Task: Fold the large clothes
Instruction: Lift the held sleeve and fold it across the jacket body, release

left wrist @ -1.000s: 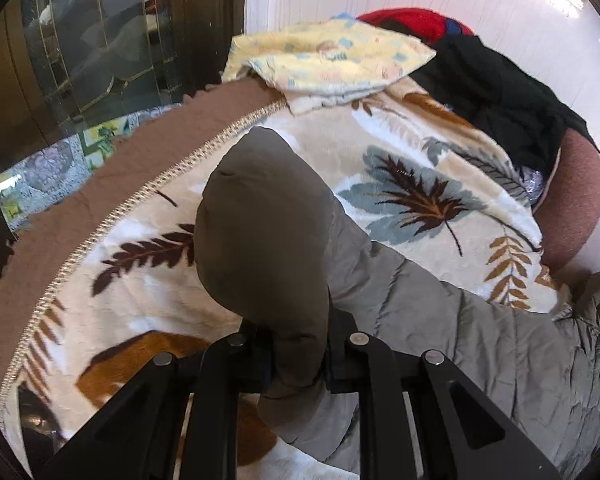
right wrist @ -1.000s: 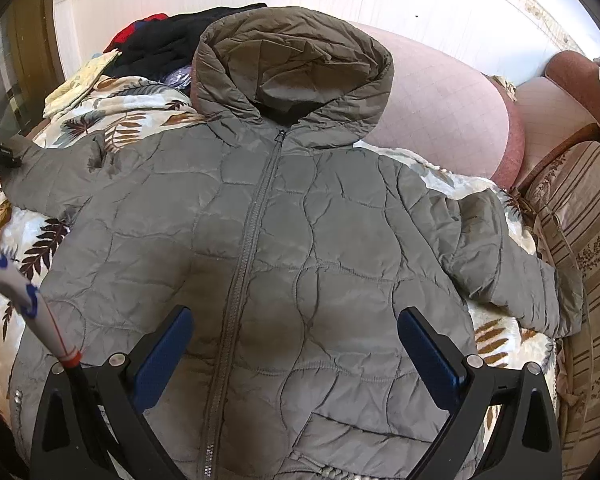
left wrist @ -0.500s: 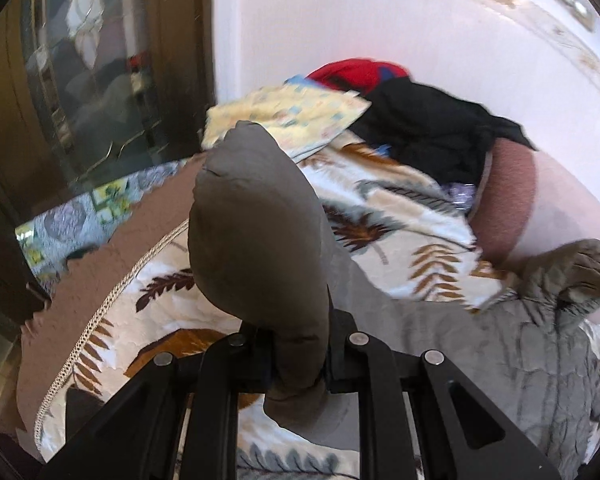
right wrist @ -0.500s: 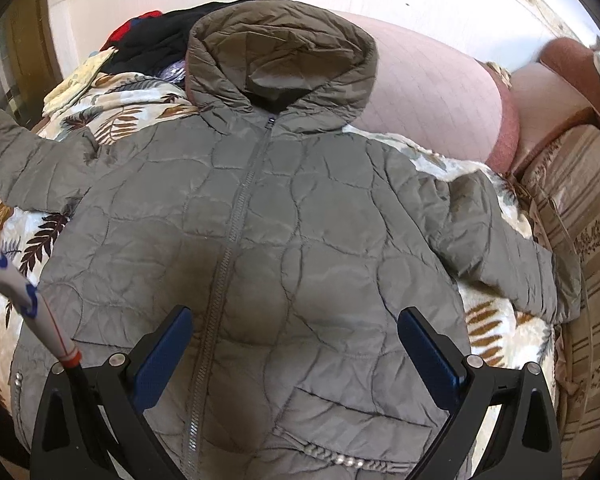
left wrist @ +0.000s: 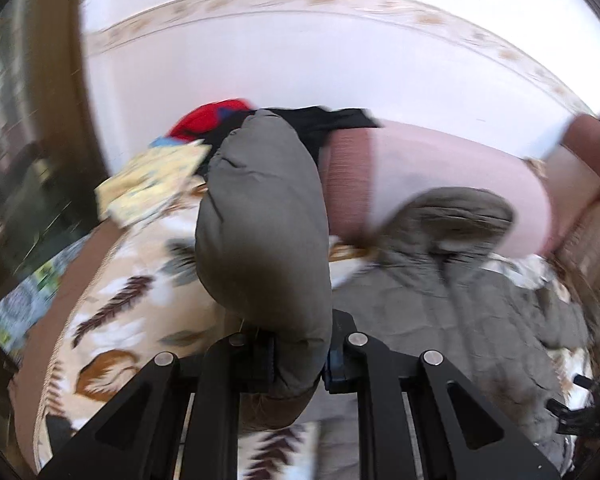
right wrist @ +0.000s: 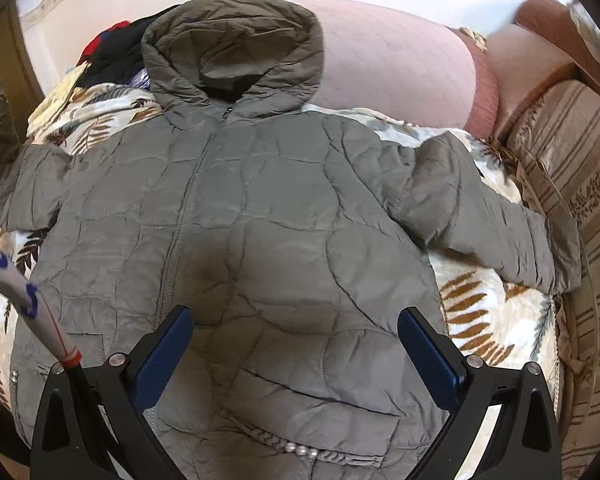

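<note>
Grey-green quilted nylon was what you had to manage: a puffy hooded jacket [right wrist: 260,216] lay zipped and face up on the leaf-patterned blanket [right wrist: 488,320] of the bed, its hood [right wrist: 232,52] resting against the pink cushion [right wrist: 400,64] at the far side. Your left gripper [left wrist: 298,354] had its fingers clamped on the cuff end of one sleeve [left wrist: 264,220], which stood up past them, puffed and rounded, lifted clear of the blanket while the rest of the jacket stayed down. Your right gripper [right wrist: 296,352] hung over the lower front of the jacket with its blue-padded fingers [right wrist: 164,356] spread wide and nothing between them. The other sleeve [right wrist: 488,216] lay stretched out towards the striped sofa edge [right wrist: 580,200]. A garment like this looked light for its bulk, soft and springy, and the smooth shell probably slid easily; a fold laid in it would tend to puff back open unless pressed flat. Pinching a thick padded section would likely be less secure than taking a thinner edge, so the cuff, the hem or the seam at the shoulder seemed the better places to hold. The raised sleeve would probably need to be carried across the chest and laid flat, and your free fingers could best take the far cuff or the hem near the pocket trim [right wrist: 300,446]. Loose clothes [right wrist: 112,52] were piled beside the hood, near enough to snag.
</note>
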{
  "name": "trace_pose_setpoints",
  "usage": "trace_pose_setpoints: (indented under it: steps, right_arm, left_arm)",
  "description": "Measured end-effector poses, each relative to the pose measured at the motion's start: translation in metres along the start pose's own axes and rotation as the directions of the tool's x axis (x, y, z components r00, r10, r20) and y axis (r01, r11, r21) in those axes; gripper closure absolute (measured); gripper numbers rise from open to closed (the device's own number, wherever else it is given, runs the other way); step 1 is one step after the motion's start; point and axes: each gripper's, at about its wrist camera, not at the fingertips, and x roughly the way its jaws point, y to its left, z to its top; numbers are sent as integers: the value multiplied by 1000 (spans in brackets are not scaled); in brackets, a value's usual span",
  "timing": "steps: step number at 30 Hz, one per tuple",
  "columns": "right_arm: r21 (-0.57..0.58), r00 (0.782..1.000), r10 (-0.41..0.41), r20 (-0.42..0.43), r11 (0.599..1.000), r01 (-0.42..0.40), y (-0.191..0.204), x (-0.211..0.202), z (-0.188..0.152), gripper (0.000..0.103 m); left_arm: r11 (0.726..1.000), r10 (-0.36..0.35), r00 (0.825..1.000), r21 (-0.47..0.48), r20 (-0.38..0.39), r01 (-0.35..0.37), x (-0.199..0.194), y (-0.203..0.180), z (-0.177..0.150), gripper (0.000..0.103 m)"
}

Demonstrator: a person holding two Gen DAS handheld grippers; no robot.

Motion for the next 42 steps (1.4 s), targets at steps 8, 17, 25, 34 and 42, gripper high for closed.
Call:
trace_pose_setpoints:
  steps: [8,17,25,34,42]
  right_arm:
    - [17,1000,7,23,1000,-7,-16,-8,0,0]
    - [44,1000,-7,21,999,6,-42,-9,-5,0]
    - [67,1000,-22,-2,997,22,-64,2,-9,0]
    - [92,999,-27,-44,995,31,-79,26,-6,0]
    - [93,999,33,-41,995,-29,-64,35,18,0]
  left_arm:
    - [984,-133,991,119,-19,134,3,-113,1,88]
    - [953,-207,969,196,-135,231,47,-225,-36,88]
    - [943,-229,941,185,-249,278,100,-287,-78,88]
    - [952,-221,921,134,-320,275,149,-309,-115,33]
    - [950,-195,956,201,-219,240,115,-253,-97,13]
